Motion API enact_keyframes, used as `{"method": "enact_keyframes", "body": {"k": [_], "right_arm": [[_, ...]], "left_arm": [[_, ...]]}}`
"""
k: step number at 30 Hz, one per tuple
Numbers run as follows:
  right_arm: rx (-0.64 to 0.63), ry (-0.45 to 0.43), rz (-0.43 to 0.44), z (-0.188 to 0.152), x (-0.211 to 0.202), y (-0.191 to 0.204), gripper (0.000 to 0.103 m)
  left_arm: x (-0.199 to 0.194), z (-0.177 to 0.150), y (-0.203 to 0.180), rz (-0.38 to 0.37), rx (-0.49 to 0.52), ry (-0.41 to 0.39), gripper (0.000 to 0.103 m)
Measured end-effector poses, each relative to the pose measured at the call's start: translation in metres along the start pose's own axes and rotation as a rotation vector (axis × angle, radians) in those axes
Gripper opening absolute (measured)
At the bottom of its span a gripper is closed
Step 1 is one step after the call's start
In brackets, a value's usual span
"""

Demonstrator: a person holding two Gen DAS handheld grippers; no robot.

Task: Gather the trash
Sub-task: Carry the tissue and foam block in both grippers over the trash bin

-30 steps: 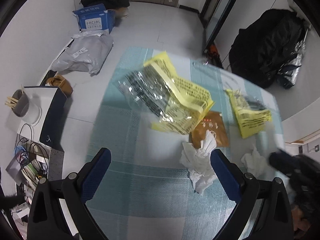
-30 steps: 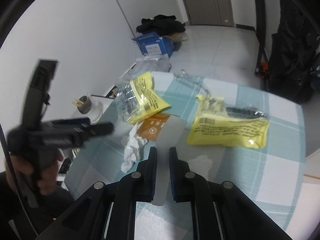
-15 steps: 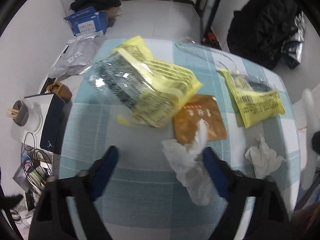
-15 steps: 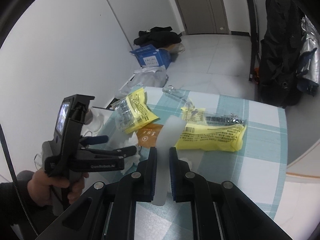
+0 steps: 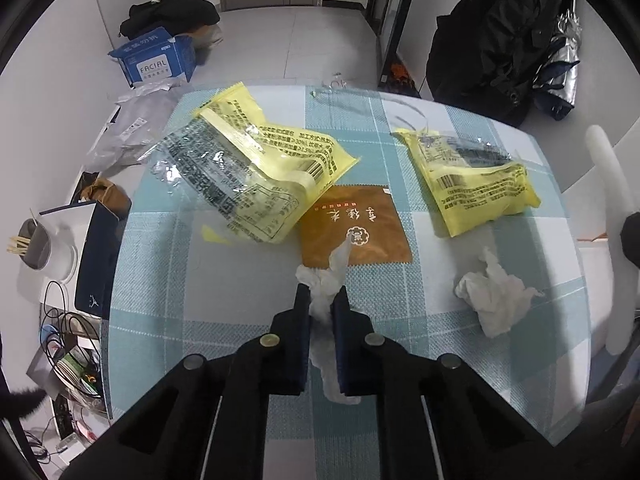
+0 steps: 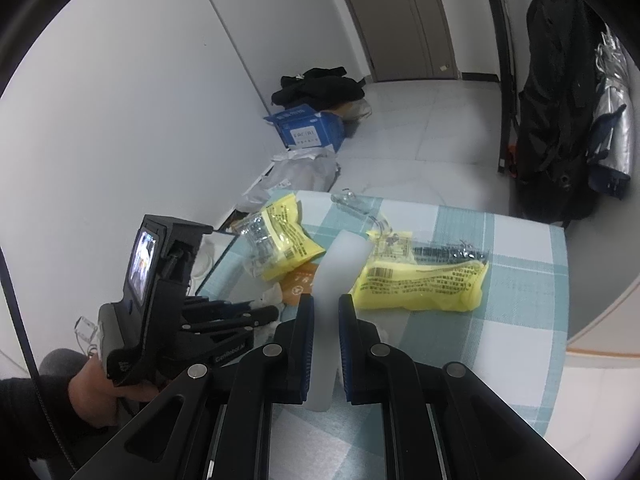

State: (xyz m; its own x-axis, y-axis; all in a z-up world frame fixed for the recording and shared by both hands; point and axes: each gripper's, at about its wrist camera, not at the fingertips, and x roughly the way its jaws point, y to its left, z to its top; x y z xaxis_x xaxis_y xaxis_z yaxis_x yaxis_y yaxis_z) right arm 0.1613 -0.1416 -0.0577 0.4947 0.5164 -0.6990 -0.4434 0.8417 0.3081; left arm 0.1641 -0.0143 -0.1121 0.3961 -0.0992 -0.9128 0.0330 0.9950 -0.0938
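On the teal checked tablecloth (image 5: 160,320) lie two yellow snack bags (image 5: 264,168) (image 5: 476,176), a brown sachet (image 5: 360,232) and two crumpled white tissues. My left gripper (image 5: 322,296) points steeply down; its jaws are closing and the pads press on the nearer tissue (image 5: 326,280). The other tissue (image 5: 496,300) lies loose to the right. My right gripper (image 6: 323,304) is shut on a white foam strip (image 6: 338,264), held above the table; that strip (image 5: 608,216) also shows at the right edge of the left wrist view. The left gripper (image 6: 256,314) appears low at the left in the right wrist view.
On the floor beyond the table are a blue box (image 5: 156,60), a grey mailer bag (image 5: 132,128) and black bags (image 5: 492,32). A cup with sticks (image 5: 36,244) and tangled cables (image 5: 68,344) sit left of the table. A person's hand (image 6: 96,392) holds the left gripper.
The left jaws went from wide open to closed on the tissue, and the gripper shifted over the table. The right gripper rose a little with the foam strip.
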Motion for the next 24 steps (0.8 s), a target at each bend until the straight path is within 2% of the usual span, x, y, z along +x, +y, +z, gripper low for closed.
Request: {"method": "enact_keyframes", "body": {"k": [10,15,20,24], "right_arm": [[-0.029,-0.012,-0.023,-0.005,-0.006,0.011,0.011],[-0.001,-0.027,-0.032,-0.008,-0.012,0.012,0.011],[0.016,-0.034,-0.048,-0.012,-0.018,0.017,0.011],[0.013,-0.041,-0.056,-0.018,-0.024,0.024,0.011]], "left_arm": [[-0.018,-0.009,0.001,-0.008,0.017,-0.048,0.006],[-0.03,-0.014,0.006,-0.026,0.008,-0.064,0.006],[-0.043,-0.022,0.007,-0.074,0.019,-0.075,0.006],[-0.043,-0.029,0.005,-0.151,0.041,-0.02,0.006]]}}
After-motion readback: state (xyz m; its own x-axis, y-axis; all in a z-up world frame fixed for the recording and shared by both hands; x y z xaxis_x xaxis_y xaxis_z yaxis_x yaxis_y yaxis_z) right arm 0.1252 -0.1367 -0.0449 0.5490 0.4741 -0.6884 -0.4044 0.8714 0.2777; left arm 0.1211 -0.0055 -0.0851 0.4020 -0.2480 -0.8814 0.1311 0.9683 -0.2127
